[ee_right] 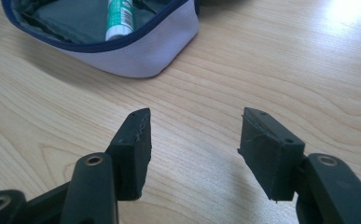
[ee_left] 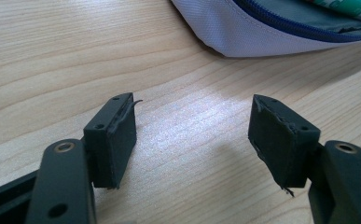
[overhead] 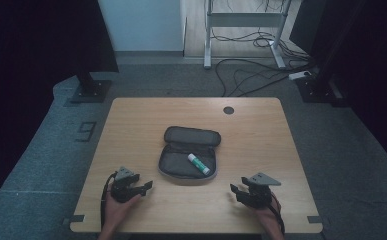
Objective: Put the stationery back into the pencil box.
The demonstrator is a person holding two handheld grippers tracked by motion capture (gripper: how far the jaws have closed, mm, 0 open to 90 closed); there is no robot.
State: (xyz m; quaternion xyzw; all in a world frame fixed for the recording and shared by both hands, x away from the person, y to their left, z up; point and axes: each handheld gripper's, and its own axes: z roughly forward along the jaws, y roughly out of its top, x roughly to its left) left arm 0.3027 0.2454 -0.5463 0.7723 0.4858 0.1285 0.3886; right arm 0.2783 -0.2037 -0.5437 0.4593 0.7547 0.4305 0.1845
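We see an open pencil case (overhead: 188, 155) lying near the middle of the tabletop (overhead: 261, 130), its flap folded back toward the far edge. A glue stick (overhead: 199, 164) with a green and white label lies inside the lower half, toward its right end, slanted.

Our left tool (overhead: 148, 186) sits near the front edge, toward the left corner, held in a hand (overhead: 117, 206) that comes in from the bottom. In the left gripper view its jaws stand apart with bare wood between them, and the case's pale outer wall (ee_left: 243, 32) lies beyond them, well clear of the pads.

Our right tool (overhead: 234, 189) sits near the front edge, toward the right corner, in the other hand (overhead: 270, 216). In the right gripper view its jaws are spread as well, nothing between them, and the rounded end of the case (ee_right: 136, 51) with the glue stick (ee_right: 120, 18) inside lies ahead and to the left, apart from the pads.

A dark round hole (overhead: 228, 110) marks the tabletop by the far edge.
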